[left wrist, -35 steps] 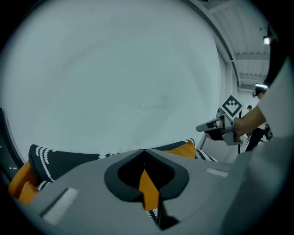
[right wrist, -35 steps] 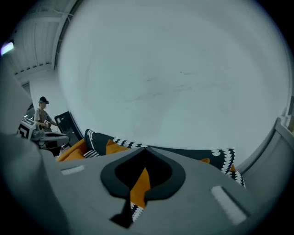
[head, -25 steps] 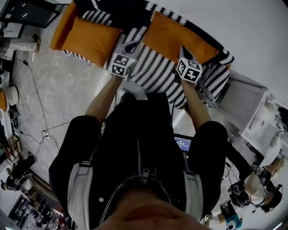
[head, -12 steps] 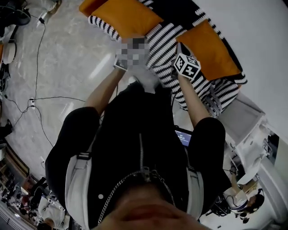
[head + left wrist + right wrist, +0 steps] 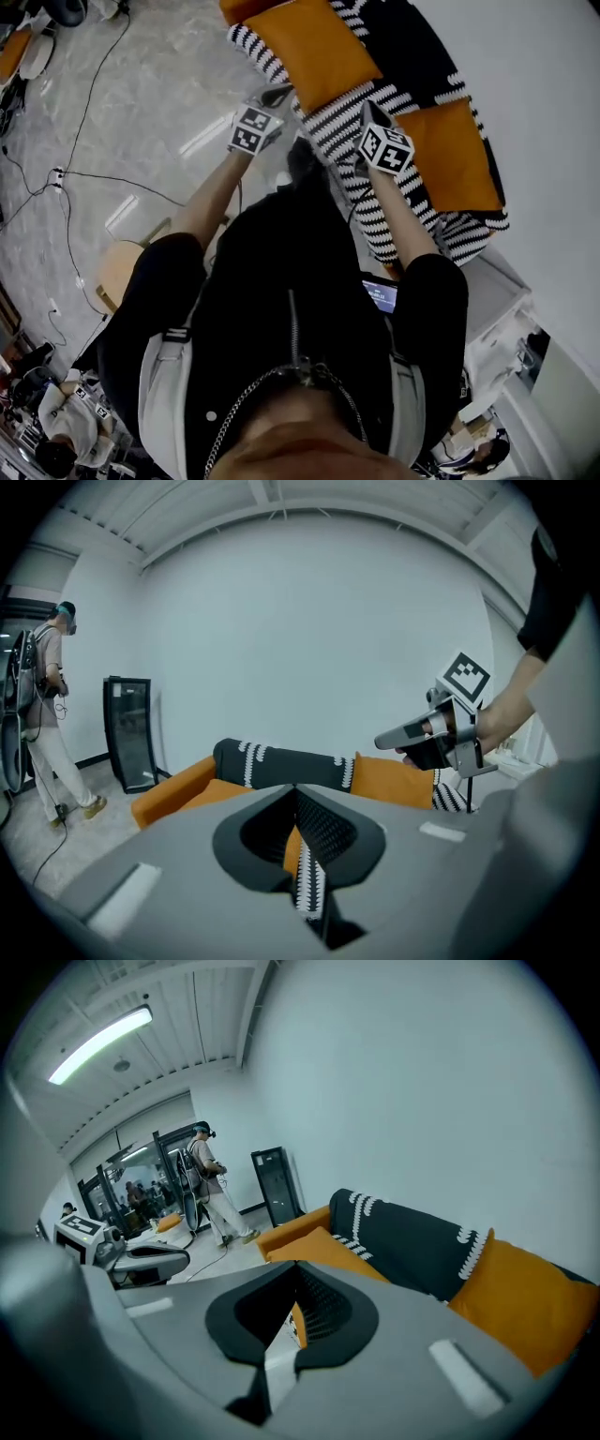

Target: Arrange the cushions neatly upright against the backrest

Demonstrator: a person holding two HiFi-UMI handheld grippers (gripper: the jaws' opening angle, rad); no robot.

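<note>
Closest in, the person's two forearms reach out over the front edge of a sofa with a black-and-white striped seat.

The left tongs are shut, with their jaws together and nothing held. Only a sliver of striped fabric shows beyond the seam in the left gripper view. Their tip hangs at the seat's front edge, just beside the near corner of the left cushion.

The right tongs are also shut and empty. They sit over the striped seat between the two cushions, and in the left gripper view they hang in the air, clear of the sofa.

The left cushion is orange and lies flat on the seat, its long side running out from the backrest. The right cushion is also orange. It is well apart from the left one, at the sofa's other end, and in the right gripper view it leans up beside the backrest. The backrest is black with white zigzag trim. An orange armrest closes the end past the left cushion.

Cables trail over the pale floor left of the sofa. Behind the sofa is a plain wall, with a dark framed panel propped against it. Farther off, another person stands on the floor.
</note>
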